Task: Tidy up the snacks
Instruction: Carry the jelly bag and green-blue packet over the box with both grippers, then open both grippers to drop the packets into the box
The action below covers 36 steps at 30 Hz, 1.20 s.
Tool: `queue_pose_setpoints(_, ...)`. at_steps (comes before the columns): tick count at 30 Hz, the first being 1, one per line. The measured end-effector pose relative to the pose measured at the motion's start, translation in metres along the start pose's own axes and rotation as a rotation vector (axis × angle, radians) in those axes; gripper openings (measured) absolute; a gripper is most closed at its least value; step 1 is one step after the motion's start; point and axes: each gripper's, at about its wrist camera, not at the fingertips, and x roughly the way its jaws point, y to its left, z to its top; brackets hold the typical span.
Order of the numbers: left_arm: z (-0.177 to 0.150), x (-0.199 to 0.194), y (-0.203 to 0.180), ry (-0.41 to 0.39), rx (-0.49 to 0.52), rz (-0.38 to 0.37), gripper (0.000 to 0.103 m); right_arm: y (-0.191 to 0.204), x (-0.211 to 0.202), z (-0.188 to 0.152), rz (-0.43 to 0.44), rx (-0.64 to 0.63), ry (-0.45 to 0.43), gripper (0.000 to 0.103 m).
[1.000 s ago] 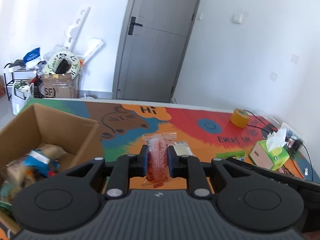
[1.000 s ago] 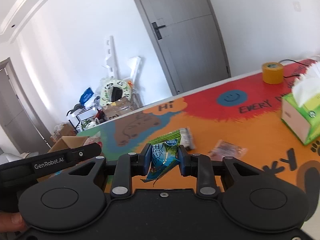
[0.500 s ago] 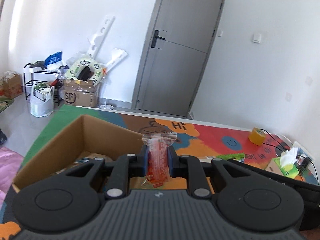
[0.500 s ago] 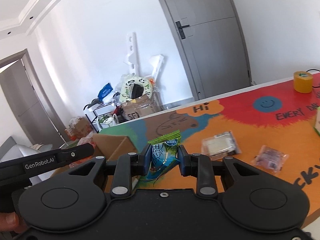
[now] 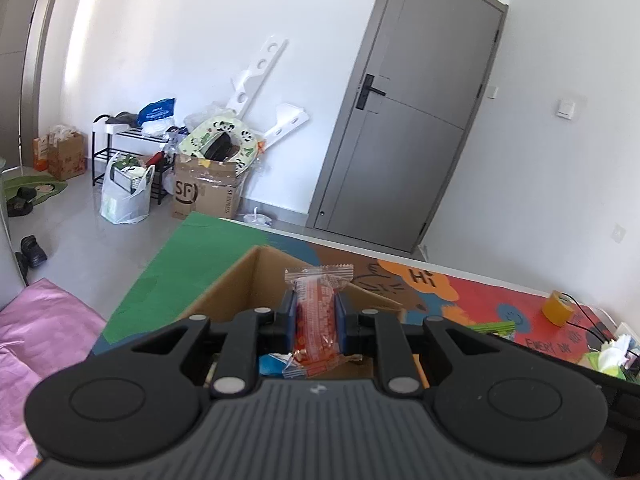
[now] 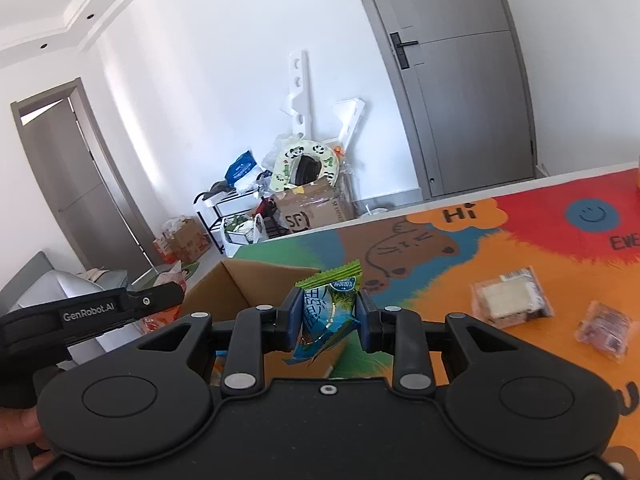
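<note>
My left gripper point(image 5: 316, 320) is shut on a clear packet of orange-red snack point(image 5: 318, 312) and holds it over the open cardboard box point(image 5: 244, 280). My right gripper point(image 6: 327, 320) is shut on a green and blue snack packet point(image 6: 328, 312) and holds it above the box's right side point(image 6: 256, 280). The left gripper's body point(image 6: 100, 312) shows at the left of the right wrist view. A clear packet with a pale block point(image 6: 508, 300) and a purplish packet point(image 6: 608, 328) lie on the colourful table mat to the right.
The table mat point(image 6: 520, 240) carries a "Hi" print and a smiley. A yellow tape roll point(image 5: 558, 312) and a green tissue box point(image 5: 608, 356) sit at the table's far right. Clutter and an SF carton point(image 5: 208, 192) stand on the floor by the wall.
Both grippers have swung left with their packets, from over the mat to over the cardboard box. The views have tilted upward, showing more of the room.
</note>
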Motion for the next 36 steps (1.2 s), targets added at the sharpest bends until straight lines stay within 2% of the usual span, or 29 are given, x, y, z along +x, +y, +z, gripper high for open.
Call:
queue_pose_setpoints(11,0.005,0.029,0.030,0.027,-0.046,0.030,0.020,0.033,0.035,0.010,0.042,-0.022,0.029,0.029)
queue_pose_setpoints(17,0.006,0.028,0.036,0.025,-0.056,0.029,0.022,0.043,0.049,0.014,0.078,-0.008,0.036,0.029)
queue_pose_setpoints(22,0.004,0.023,0.033,0.044,-0.051,0.037,0.026,0.039,0.043,0.013,0.083,0.005,0.016,0.037)
queue_pose_setpoints(26,0.002,0.019,0.028,0.054,-0.050,0.042,0.043,0.028,0.033,0.011,0.065,0.023,0.028,0.038)
queue_pose_setpoints(28,0.000,0.017,0.021,0.051,-0.041,0.047,0.051,0.023,0.028,0.011,0.050,0.028,0.021,0.045)
queue_pose_setpoints(31,-0.001,0.014,0.010,0.048,-0.023,0.042,0.059,0.012,0.017,0.008,0.032,0.046,0.015,0.046)
queue_pose_setpoints(33,-0.002,0.011,0.002,0.046,-0.012,0.038,0.071,0.003,0.009,0.007,0.011,0.060,0.011,0.050)
queue_pose_setpoints(36,-0.005,0.007,-0.011,0.035,0.009,0.033,0.077,-0.008,-0.002,0.005,-0.016,0.074,-0.001,0.058)
